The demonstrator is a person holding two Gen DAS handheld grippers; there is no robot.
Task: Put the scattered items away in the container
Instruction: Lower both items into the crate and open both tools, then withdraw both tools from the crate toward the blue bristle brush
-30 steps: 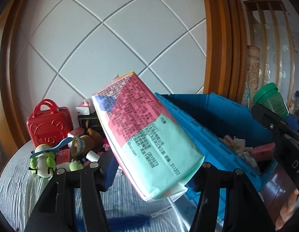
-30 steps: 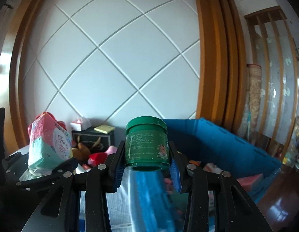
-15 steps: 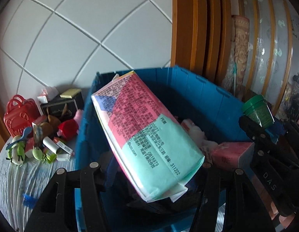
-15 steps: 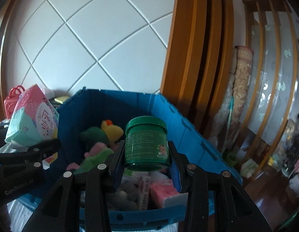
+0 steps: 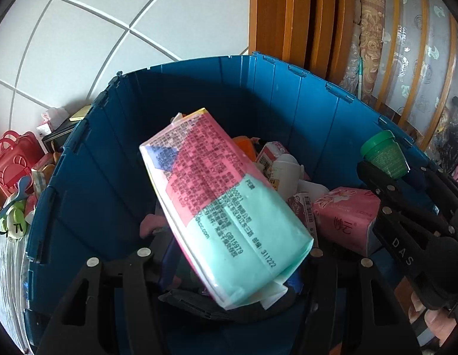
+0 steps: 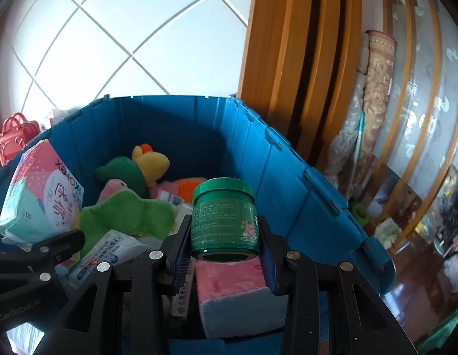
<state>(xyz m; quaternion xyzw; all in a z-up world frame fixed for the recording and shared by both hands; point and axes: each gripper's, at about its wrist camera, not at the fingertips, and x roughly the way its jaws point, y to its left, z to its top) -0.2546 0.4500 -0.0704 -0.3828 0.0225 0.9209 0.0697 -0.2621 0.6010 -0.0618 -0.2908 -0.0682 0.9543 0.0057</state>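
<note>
My left gripper [image 5: 229,254] is shut on a pink and mint pad packet [image 5: 223,207] and holds it over the open blue crate [image 5: 288,94]. My right gripper [image 6: 224,242] is shut on a green jar [image 6: 224,216], upside down, also above the crate [image 6: 288,177]. The packet also shows in the right wrist view [image 6: 42,192], and the jar in the left wrist view [image 5: 382,152]. Inside the crate lie a pink tissue pack [image 6: 231,284], a green plush [image 6: 125,213], a yellow plush [image 6: 149,159] and other small items.
Scattered items lie left of the crate on a pale striped cloth [image 5: 6,281]: a red toy case [image 5: 12,159], a green and white toy [image 5: 14,222], a dark box [image 5: 57,136]. A quilted white wall and wooden frame [image 5: 288,14] stand behind.
Both grippers have swung right from the pile of items to above the crate and lower toward its inside, each still holding its item.
</note>
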